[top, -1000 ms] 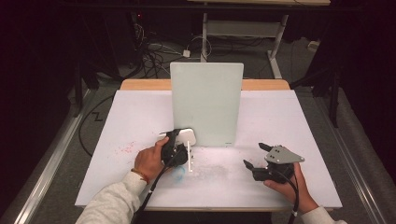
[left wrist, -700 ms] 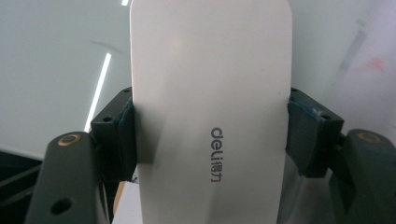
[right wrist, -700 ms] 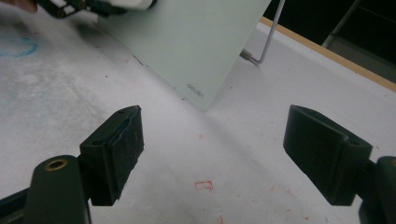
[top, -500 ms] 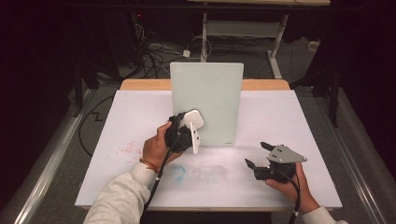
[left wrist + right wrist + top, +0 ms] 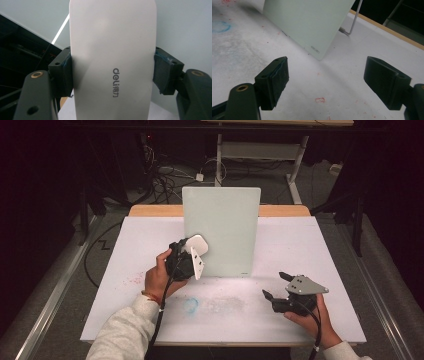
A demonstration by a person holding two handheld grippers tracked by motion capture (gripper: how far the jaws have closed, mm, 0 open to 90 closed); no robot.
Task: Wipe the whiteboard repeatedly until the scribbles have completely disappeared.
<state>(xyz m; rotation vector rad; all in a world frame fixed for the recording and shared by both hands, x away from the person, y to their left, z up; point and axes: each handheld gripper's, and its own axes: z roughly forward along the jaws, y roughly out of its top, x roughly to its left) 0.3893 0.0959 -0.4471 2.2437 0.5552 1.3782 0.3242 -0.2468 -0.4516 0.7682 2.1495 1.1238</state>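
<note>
White table (image 5: 125, 270) — left gripper (image 5: 182, 262) clamps eraser (image 5: 196, 252) against board (image 5: 222, 225); right gripper (image 5: 280, 292) released

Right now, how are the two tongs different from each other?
The left tongs are shut on a white eraser; the right tongs are open and hold nothing. The left tongs are raised in front of the upright board; the right tongs sit low by the table. Both have black jaws.

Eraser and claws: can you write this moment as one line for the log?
left claw: shut on white eraser, raised at upright board | right claw: open, low over table | blue smudge on table
</note>
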